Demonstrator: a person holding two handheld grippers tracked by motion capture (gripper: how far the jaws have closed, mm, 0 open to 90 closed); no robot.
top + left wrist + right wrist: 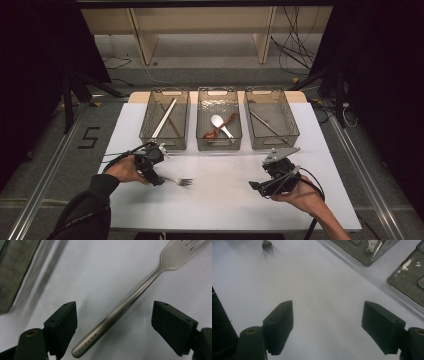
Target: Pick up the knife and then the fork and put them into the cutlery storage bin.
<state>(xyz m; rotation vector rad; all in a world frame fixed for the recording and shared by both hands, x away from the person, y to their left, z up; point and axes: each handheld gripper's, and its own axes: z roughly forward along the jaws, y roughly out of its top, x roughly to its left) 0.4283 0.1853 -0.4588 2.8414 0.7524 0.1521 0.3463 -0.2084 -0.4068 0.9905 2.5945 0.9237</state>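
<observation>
While three bins (218, 145) stand, one fork (140, 291) lies.

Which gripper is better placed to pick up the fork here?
Left. The left gripper has its open jaws either side of the fork handle, not yet pressing. The right gripper is open over bare table, the fork far off.

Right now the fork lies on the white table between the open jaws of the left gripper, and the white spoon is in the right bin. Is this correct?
One detail is wrong. The white spoon is in the middle bin, not the right one, as the high view shows. The rest holds: the fork lies on the table between the open jaws of the left gripper.
</observation>
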